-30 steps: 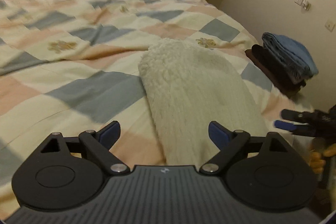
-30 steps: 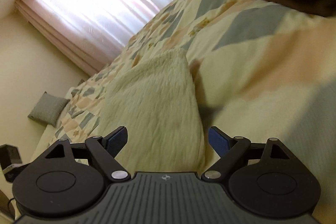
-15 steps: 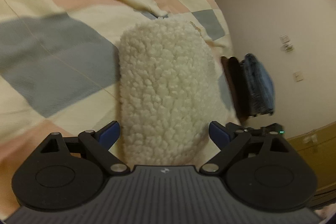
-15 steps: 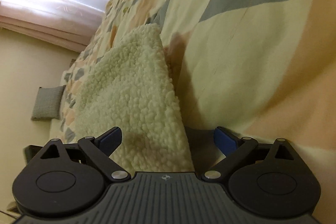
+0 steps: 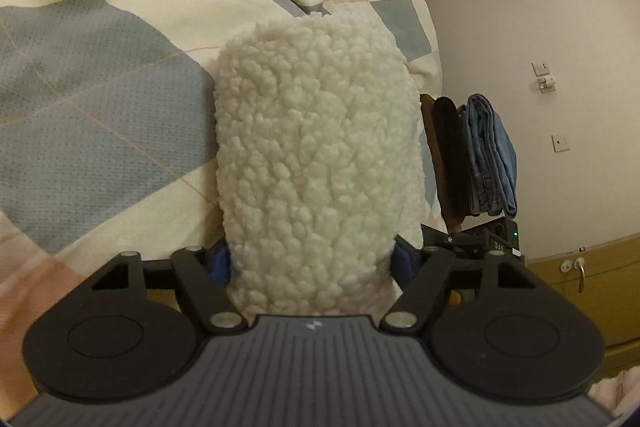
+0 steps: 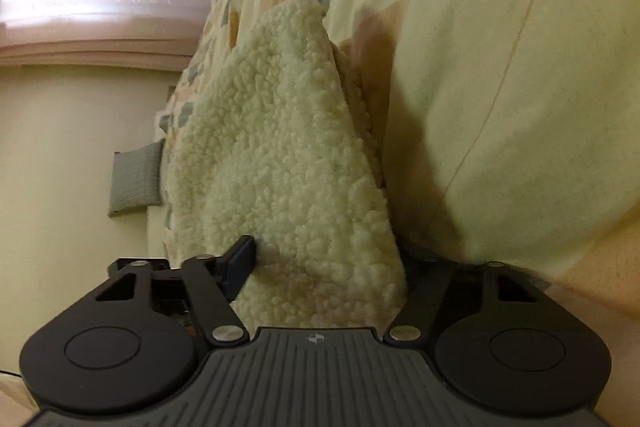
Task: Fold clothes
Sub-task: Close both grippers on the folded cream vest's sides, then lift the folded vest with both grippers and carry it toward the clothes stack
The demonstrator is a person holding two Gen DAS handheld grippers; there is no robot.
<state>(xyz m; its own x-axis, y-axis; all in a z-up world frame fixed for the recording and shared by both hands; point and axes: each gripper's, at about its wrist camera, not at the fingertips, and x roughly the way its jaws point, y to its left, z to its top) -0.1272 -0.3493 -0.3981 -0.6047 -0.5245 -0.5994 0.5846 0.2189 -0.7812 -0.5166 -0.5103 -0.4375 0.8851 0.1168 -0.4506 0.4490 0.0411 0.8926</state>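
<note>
So both grippers, left gripper [image 5: 312, 259] and right gripper [image 6: 320, 267], are clamped on one folded sherpa fleece [image 5: 316, 163] on a patchwork quilt [image 5: 100, 99], with three folded clothes [image 5: 476, 155] stacked near the wall.

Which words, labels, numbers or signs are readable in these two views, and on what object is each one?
Small white letters on the black device behind the left gripper: too small and blurred to read.
Small emblem on each gripper body: a mark, not text.
Nothing else carries writing.

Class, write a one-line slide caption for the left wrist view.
Left tongs close around a folded white fleece garment lying on the patchwork quilt.
</note>
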